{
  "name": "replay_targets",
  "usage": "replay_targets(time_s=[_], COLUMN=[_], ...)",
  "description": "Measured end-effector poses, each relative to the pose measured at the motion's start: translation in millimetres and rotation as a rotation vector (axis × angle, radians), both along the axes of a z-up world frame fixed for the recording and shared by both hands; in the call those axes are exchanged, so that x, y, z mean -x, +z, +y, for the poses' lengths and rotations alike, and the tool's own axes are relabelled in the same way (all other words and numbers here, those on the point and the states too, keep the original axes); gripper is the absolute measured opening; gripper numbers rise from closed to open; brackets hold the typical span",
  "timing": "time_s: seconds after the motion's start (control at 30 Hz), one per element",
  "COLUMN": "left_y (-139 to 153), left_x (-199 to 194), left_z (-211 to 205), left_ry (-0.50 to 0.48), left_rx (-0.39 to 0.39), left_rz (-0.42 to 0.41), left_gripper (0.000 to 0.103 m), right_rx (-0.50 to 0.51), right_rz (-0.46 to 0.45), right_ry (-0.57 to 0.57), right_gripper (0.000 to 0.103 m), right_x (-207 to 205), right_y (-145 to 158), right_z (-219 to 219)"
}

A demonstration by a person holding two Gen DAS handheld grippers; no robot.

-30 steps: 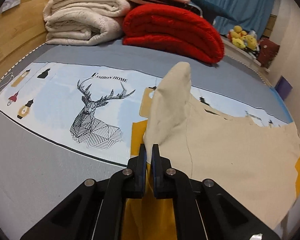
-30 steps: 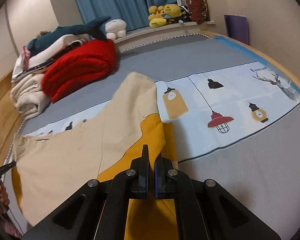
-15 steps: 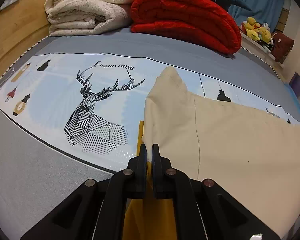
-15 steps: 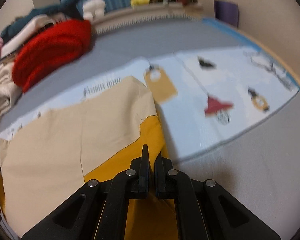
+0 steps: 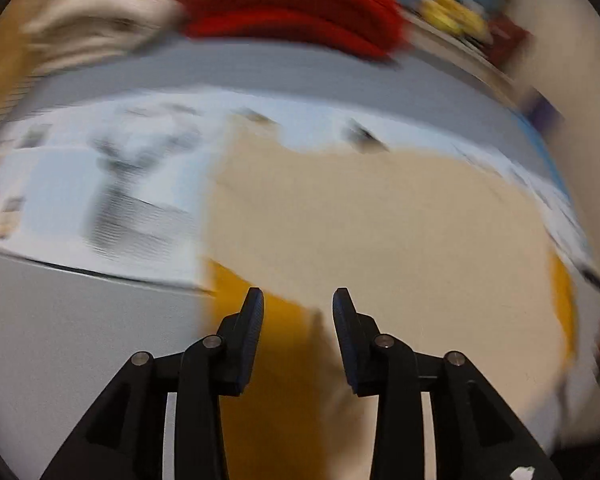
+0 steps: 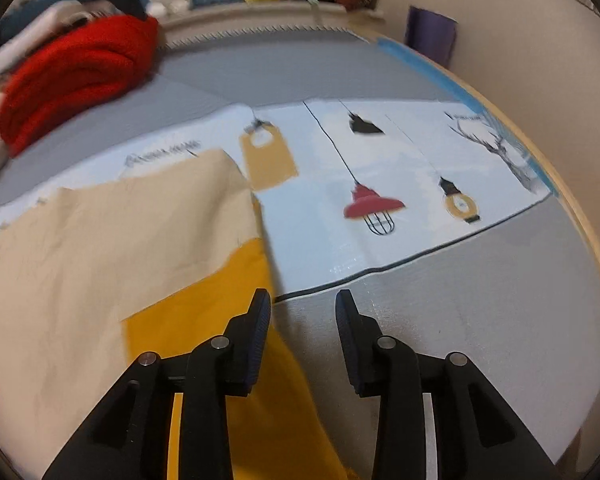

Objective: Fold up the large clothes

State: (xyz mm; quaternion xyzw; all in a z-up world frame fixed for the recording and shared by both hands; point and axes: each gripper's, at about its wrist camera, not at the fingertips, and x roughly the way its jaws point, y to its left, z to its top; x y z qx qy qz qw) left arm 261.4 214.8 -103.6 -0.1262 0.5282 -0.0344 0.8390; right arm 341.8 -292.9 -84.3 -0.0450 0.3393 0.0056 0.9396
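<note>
Now both tools have let go: the left gripper [image 5: 298, 300] and right gripper [image 6: 303, 300], clamped on cloth half a second ago, stand with jaws wide apart and empty. Just ahead of them the beige-and-yellow garment [image 6: 112, 240] lies flat on the printed bedsheet [image 6: 380, 168], suggesting one fold is laid. Beyond sits a folded red blanket [image 6: 76, 76].

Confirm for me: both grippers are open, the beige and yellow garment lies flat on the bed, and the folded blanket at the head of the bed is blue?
Not quite: the folded blanket is red, as the right wrist view shows. The rest holds: the left gripper and right gripper are both open, and the beige and yellow garment lies flat on the bed.
</note>
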Motion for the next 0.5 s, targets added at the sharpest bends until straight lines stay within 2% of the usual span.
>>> replay_targets(time_s=[0.07, 0.1, 0.13, 0.23, 0.37, 0.43, 0.5], left_y=[-13, -23, -31, -52, -38, -34, -49], left_x=[4, 9, 12, 21, 29, 41, 50], left_z=[-20, -32, -38, -34, -13, -13, -13], left_ry=[-0.121, -0.184, -0.213, -0.233, -0.189, -0.265, -0.31], left_rx=[0.033, -0.001, -0.036, -0.112, -0.122, -0.106, -0.159], left_rz=[0.055, 0.081, 0.101, 0.172, 0.189, 0.191, 0.243], left_gripper=[0.034, 0.034, 0.035, 0.036, 0.03, 0.03, 0.037], right_rx=[-0.031, -0.021, 0.02, 0.189, 0.156, 0.151, 0.208], right_rz=[0.065, 0.144, 0.202, 0.35, 0.338, 0.367, 0.443], right_ry=[0.145, 0.223, 0.251, 0.216, 0.181, 0.197, 0.191], right_gripper=[0.035, 0.035, 0.035, 0.035, 0.035, 0.035, 0.035], right_x=[9, 13, 15, 18, 28, 33, 33], right_y=[-6, -20, -32, -73, -63, -66, -84], right_z=[9, 16, 21, 20, 5, 0, -4])
